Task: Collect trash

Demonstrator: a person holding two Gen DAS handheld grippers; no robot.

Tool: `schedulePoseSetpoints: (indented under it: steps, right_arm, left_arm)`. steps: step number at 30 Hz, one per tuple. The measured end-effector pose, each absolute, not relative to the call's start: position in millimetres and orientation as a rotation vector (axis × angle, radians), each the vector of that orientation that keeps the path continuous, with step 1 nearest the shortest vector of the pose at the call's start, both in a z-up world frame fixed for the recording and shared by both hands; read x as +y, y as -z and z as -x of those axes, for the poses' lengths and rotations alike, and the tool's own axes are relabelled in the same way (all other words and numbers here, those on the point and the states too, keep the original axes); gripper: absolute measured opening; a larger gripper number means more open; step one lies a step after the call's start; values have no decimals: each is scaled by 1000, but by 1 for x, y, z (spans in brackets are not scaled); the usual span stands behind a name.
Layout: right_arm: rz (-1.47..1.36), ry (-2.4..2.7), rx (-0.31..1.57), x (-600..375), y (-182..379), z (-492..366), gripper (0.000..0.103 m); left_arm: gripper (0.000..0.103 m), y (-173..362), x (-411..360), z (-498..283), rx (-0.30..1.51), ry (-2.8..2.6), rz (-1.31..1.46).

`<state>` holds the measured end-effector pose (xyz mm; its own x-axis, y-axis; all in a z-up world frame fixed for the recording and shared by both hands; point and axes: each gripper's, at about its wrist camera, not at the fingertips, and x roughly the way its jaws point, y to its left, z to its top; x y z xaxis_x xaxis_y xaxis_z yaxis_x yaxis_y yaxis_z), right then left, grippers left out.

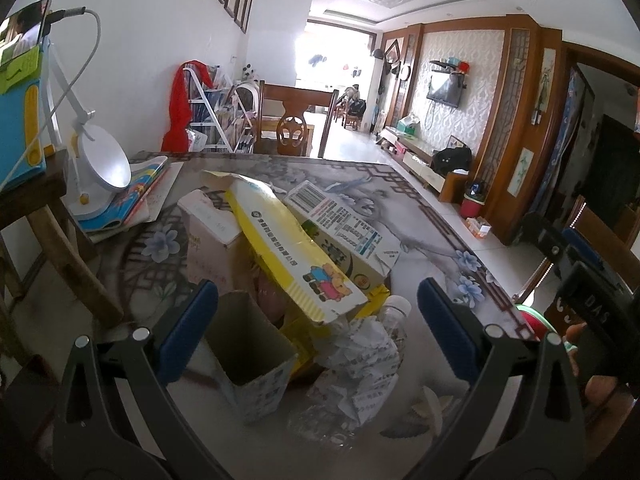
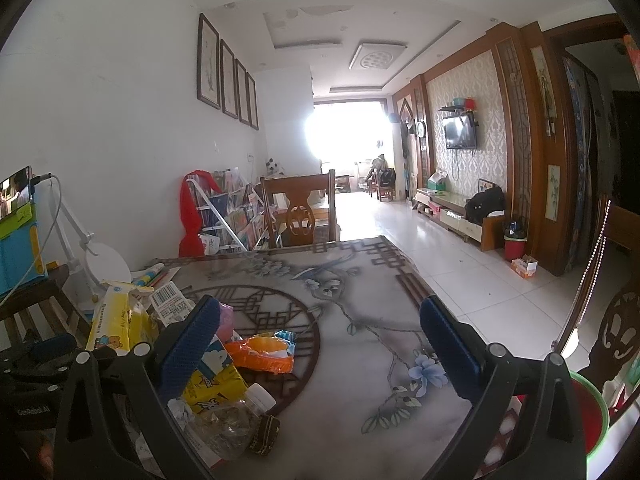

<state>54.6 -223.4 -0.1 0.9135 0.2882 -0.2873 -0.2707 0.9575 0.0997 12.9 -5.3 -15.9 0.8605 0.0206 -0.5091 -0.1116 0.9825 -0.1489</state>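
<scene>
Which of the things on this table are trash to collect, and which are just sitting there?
Trash to collect:
- yellow bear carton
- open cardboard box
- crumpled paper
- clear plastic bottle
- orange wrapper

Just lying about:
- white desk lamp
- picture books
- blue stand with phone
- dining chair

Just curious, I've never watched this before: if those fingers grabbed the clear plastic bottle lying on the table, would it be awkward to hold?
Probably a bit. The bottle looks thin and crumpled, so it would likely squash rather than resist. It seems nearly empty, so probably light. Lying on its side, it might roll if nudged.
</scene>
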Motion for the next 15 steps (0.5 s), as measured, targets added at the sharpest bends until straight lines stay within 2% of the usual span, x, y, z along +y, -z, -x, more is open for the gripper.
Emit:
schedulePoseSetpoints:
  steps: [15]
  right_arm:
    - [-61,-287,311,-219,4,-55,96]
  left_arm:
    - [98,18,-3,-14,539,-79,178]
